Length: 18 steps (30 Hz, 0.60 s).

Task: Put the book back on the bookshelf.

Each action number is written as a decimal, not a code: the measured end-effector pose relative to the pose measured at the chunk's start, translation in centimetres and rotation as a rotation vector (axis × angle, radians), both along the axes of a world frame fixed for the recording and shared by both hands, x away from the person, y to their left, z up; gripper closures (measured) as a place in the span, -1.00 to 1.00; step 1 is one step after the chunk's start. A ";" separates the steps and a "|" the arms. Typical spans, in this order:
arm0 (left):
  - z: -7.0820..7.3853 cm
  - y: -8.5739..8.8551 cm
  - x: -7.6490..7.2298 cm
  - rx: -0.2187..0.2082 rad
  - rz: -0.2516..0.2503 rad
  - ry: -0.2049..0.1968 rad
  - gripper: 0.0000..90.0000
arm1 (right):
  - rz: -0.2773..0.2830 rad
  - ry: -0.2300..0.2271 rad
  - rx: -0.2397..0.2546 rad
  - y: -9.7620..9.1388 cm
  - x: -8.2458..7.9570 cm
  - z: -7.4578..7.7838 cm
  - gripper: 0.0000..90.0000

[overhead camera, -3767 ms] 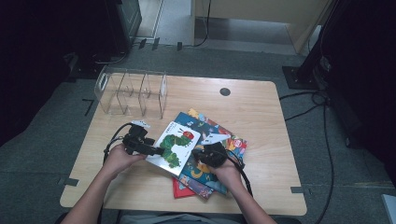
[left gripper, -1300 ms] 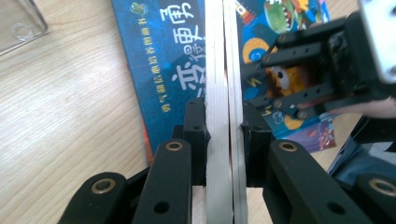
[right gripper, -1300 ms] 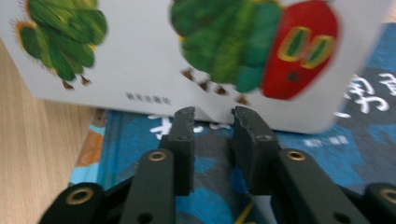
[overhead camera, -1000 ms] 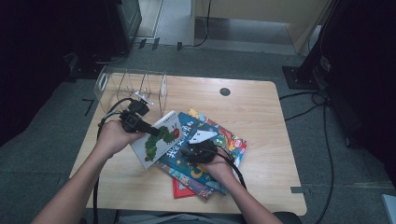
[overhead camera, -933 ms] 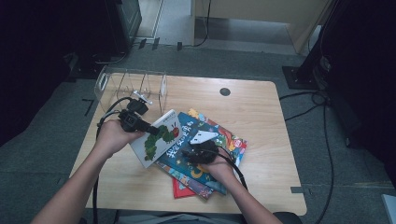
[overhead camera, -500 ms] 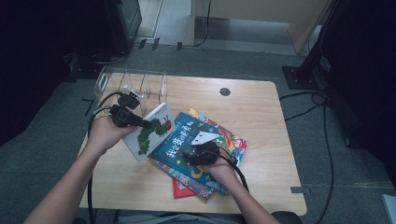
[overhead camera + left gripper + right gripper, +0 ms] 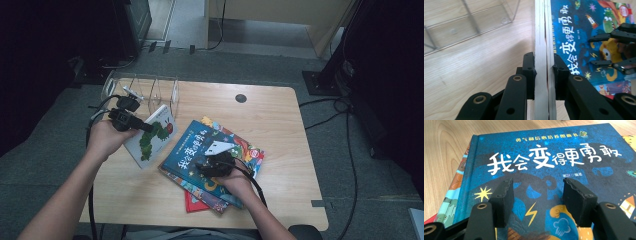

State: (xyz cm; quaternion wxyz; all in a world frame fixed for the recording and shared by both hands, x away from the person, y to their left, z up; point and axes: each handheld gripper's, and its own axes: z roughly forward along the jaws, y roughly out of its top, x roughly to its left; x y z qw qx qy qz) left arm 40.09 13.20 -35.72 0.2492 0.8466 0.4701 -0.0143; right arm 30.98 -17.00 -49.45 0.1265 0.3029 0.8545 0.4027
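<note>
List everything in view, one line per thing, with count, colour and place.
White caterpillar book: one, white with green caterpillar, table's left, clamped in the left gripper.
Blue book: one, dark blue with white lettering, top of the stack at table centre.
Books beneath: at least two, multicoloured and red, under the blue book.
Clear divider rack: one, transparent, table's far-left corner.
Table: one, light wood.
Left gripper: black, shut on the white book's edge.
Right gripper: black, open, over the blue book.

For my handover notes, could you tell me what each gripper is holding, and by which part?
The left gripper clamps the white caterpillar book by its edge. The right gripper is open over the blue book, holding nothing.
</note>
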 end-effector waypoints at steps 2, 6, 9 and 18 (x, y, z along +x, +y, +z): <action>0.1 0.1 0.1 0.008 0.010 -0.006 0.73 | 0.000 0.000 -0.001 0.0 0.0 0.0 -0.06; 0.0 0.5 0.1 0.020 0.022 -0.013 0.73 | 0.000 0.000 0.000 0.0 0.0 0.0 -0.06; 0.0 1.0 0.3 0.027 0.049 -0.013 0.73 | 0.000 0.000 -0.001 0.0 0.0 0.0 -0.06; -0.6 0.6 1.5 0.041 0.085 -0.003 0.74 | -0.002 0.005 0.000 0.0 0.0 0.0 -0.06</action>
